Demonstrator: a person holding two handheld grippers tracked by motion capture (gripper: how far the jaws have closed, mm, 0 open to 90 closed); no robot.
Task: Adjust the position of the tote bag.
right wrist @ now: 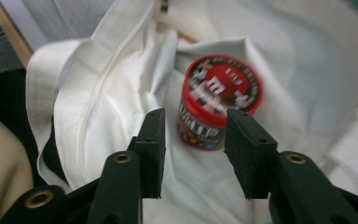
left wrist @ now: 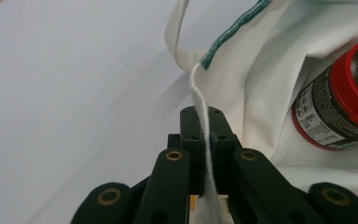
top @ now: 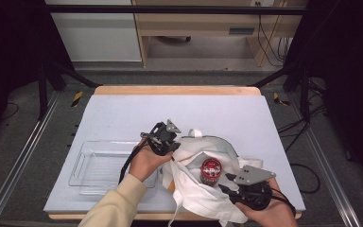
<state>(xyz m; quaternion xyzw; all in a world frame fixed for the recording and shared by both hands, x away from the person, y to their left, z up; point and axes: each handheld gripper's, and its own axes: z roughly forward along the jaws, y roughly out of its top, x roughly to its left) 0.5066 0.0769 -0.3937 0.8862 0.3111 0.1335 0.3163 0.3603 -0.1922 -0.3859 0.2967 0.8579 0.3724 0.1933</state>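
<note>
The red-lidded candy jar lies inside the white cloth bag on the counter. The left gripper pinches the bag's edge tight. The right gripper is half open above the jar, holding nothing. Next, I think, comes fetching another thing.

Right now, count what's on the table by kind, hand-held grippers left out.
White cloth bag: 1
Red-lidded jar, lying in the bag: 1
Clear plastic tray: 1
Total: 3
</note>
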